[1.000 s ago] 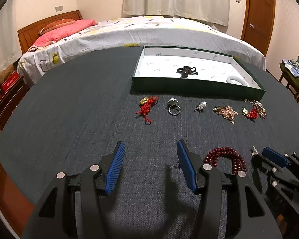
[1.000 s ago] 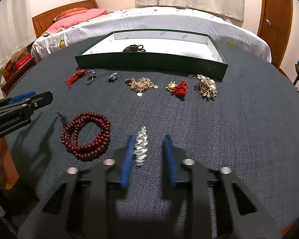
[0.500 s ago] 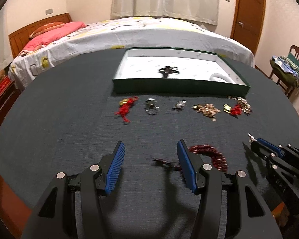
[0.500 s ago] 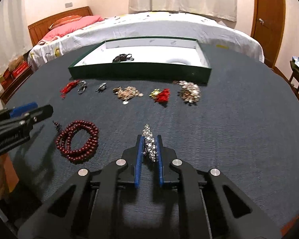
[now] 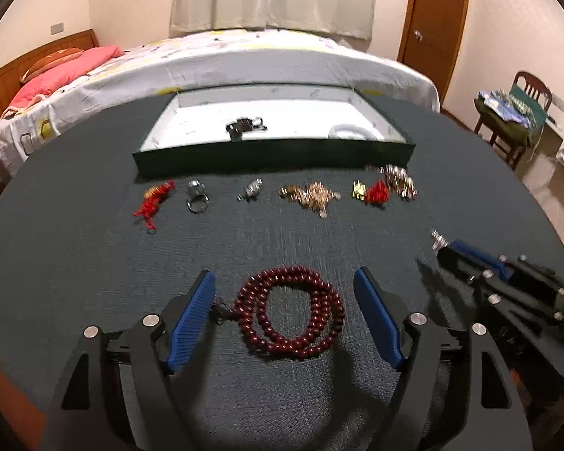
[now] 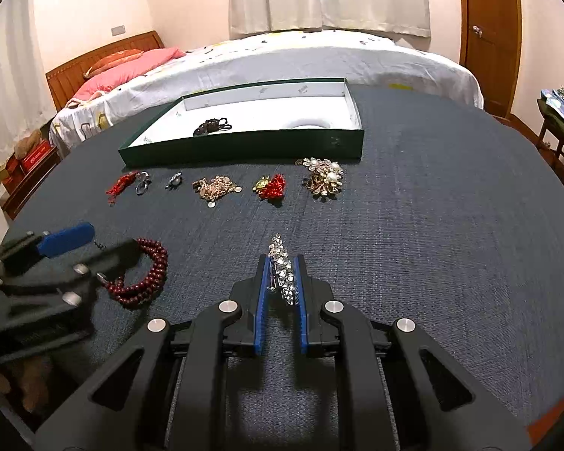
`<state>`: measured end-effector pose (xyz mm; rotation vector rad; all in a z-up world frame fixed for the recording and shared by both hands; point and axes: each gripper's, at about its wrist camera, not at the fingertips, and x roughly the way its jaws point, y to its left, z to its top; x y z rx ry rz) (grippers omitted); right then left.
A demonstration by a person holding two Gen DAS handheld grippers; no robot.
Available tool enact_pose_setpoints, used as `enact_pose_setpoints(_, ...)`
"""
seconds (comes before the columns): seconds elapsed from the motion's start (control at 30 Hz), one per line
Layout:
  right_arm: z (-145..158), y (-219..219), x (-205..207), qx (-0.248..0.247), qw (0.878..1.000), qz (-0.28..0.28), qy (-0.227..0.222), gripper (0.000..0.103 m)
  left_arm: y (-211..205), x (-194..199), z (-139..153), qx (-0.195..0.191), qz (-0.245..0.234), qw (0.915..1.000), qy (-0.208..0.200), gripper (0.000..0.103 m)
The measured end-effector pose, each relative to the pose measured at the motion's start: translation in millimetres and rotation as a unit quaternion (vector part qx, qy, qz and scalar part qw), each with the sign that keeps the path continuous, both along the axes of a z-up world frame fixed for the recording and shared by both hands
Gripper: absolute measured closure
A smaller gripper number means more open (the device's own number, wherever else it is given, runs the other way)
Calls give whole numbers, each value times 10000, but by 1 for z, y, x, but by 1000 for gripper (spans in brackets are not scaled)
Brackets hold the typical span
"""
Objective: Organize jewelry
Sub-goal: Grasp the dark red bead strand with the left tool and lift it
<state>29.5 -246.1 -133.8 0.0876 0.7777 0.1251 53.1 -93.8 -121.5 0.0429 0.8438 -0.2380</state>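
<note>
On dark tabletop [image 6: 432, 225] | left gripper [image 5: 284, 300] spread around bead bracelet [image 5: 289, 312] | right gripper [image 6: 282, 274] pinching crystal piece [image 6: 282, 270]

Your left wrist camera looked forward, low over the dark table [image 5: 75, 263], with the red bead coil [image 5: 289, 312] very near between its fingers. Your right wrist camera faced the same way, toward the green box [image 6: 244, 143] and the bed [image 6: 319, 64] behind it, perhaps from a little higher. Both views shared the box, the row of small jewelry [image 5: 312, 193] before it, and the beads; the left view was somewhat blurred.
</note>
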Motion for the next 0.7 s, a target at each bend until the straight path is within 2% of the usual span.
enact_pose_setpoints(0.27,-1,0,0,6,10000,25,20,90,7,9,-22,49,122,9990,432,30)
enact_pose_setpoints(0.4,-1,2,1,14,10000,21,50,90,5,7,-22,133,38,9991,395,32)
enact_pose_setpoints(0.7,-2,5,3,6,10000,18,83,90,5,5,-14,-191,-83,9994,274,31)
